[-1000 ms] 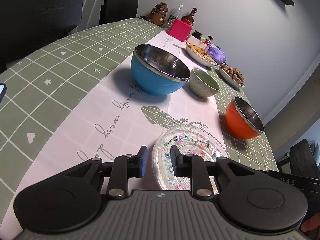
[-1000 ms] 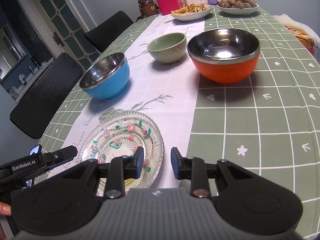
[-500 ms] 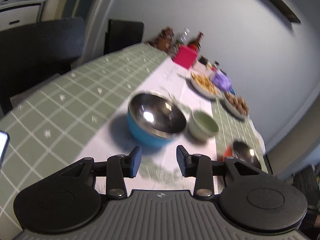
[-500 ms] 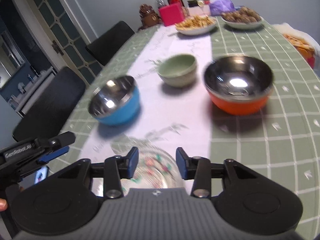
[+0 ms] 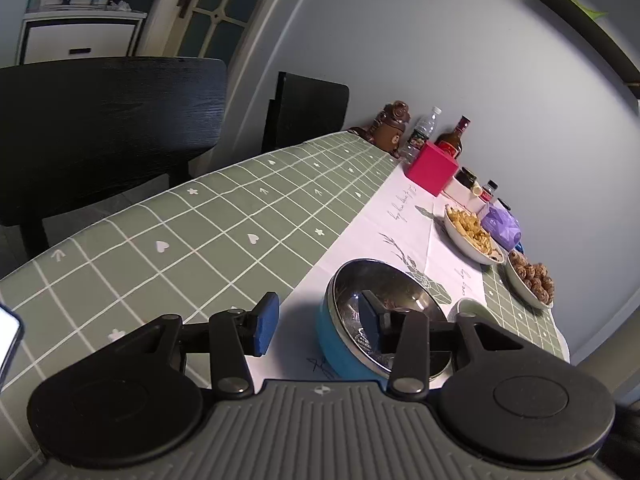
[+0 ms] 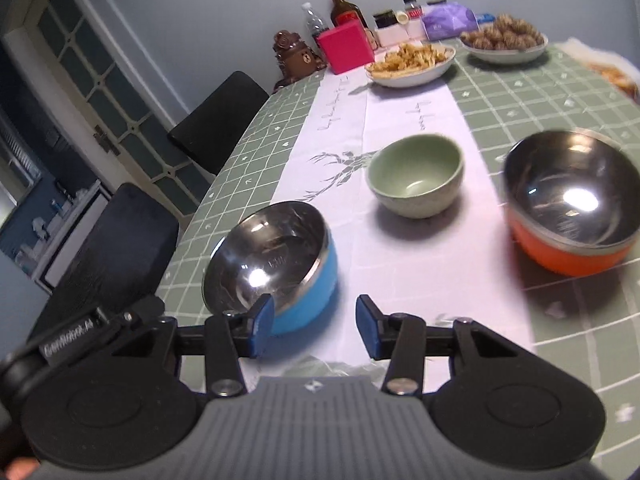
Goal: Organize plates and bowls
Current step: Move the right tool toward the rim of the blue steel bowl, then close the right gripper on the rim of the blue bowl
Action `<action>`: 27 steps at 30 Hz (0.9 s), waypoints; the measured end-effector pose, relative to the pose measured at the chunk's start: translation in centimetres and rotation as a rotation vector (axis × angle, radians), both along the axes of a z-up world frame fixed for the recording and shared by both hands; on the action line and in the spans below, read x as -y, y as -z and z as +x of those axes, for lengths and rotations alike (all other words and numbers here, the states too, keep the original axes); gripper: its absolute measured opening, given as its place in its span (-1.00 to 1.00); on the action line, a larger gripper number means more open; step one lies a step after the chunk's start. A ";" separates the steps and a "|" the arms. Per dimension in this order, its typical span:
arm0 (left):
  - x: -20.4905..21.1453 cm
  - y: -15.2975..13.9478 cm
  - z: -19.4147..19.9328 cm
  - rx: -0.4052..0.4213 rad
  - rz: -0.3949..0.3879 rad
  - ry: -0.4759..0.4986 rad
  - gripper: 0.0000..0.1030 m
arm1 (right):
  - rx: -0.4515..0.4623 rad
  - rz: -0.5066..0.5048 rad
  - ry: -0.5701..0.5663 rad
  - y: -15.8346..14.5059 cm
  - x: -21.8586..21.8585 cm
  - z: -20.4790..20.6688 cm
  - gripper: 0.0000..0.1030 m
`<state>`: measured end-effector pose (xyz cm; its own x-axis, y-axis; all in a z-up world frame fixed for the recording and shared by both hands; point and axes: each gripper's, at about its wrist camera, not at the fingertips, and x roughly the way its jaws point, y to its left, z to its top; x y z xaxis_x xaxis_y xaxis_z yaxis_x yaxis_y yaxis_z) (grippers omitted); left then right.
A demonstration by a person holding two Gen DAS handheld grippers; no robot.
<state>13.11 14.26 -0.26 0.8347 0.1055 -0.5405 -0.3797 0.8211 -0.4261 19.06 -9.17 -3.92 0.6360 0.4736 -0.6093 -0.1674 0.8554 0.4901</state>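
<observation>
Blue bowl [image 6: 280, 264] beside empty right tool [image 6: 314, 326]

The counter [image 6: 520, 96] wears a sage-green cloth gridded in white with small white hearts and stars, and a white runner [image 6: 400, 128] printed with grey deer and script. On it sit a blue bowl [image 6: 316, 280] and an orange bowl [image 6: 560, 256], both steel-lined, and a pale green bowl [image 6: 416, 176]. Farther back stands a pink box [image 6: 348, 48].
</observation>
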 end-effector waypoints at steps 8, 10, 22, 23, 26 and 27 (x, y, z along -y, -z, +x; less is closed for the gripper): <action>-1.8 2.3 1.0 0.027 -0.108 -0.066 0.21 | -0.027 -0.049 0.016 1.7 -2.6 1.8 -0.11; -1.8 2.8 1.5 0.025 -0.121 -0.066 0.21 | -0.033 -0.047 0.028 2.1 -2.6 2.4 -0.11; 0.5 4.0 3.8 -0.067 -0.109 0.052 0.12 | -0.039 -0.057 0.008 2.2 -2.1 3.8 -0.21; 0.6 4.1 3.9 -0.075 -0.109 0.058 0.11 | -0.036 -0.058 0.003 2.2 -2.1 3.8 -0.22; 0.7 4.4 4.0 -0.084 -0.113 0.070 0.09 | -0.026 -0.056 -0.015 2.2 -2.2 3.7 -0.36; 0.8 4.5 4.0 -0.086 -0.113 0.074 0.07 | -0.023 -0.057 -0.020 2.1 -2.3 3.7 -0.39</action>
<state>17.10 13.51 -4.71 0.7881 -0.0196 -0.6152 -0.3592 0.7970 -0.4856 22.74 -6.88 -6.03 0.6120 0.4500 -0.6503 -0.1742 0.8788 0.4442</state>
